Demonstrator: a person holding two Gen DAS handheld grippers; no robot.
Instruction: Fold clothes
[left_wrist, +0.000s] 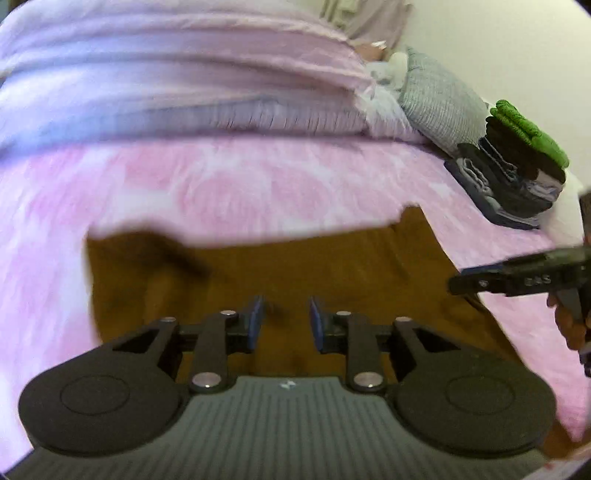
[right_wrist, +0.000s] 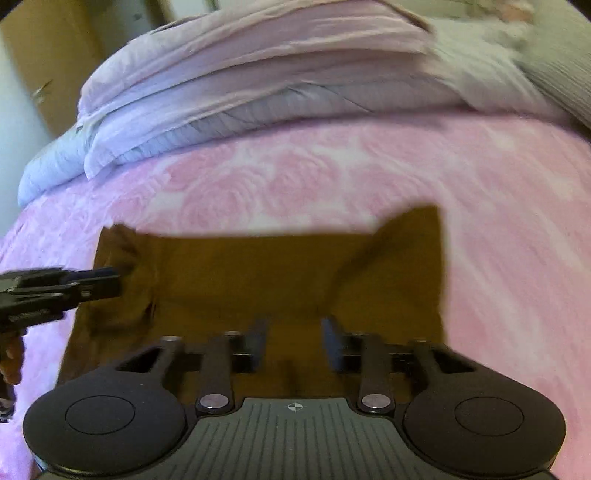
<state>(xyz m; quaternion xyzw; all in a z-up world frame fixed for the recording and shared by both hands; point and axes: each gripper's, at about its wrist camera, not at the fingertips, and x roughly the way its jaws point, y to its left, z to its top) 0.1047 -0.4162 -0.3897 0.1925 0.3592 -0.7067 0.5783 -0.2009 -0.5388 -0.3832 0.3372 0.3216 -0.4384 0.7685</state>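
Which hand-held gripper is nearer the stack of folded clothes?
Right. The right hand-held gripper sits on the side of the brown garment toward the stack of folded clothes; the left hand-held gripper hovers over the garment's middle, farther away.

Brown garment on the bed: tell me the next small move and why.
Probably bring both grippers down to its far corners and grasp them. The brown garment lies spread on the pink bedspread, and the left gripper and right gripper are open and empty above its near part.
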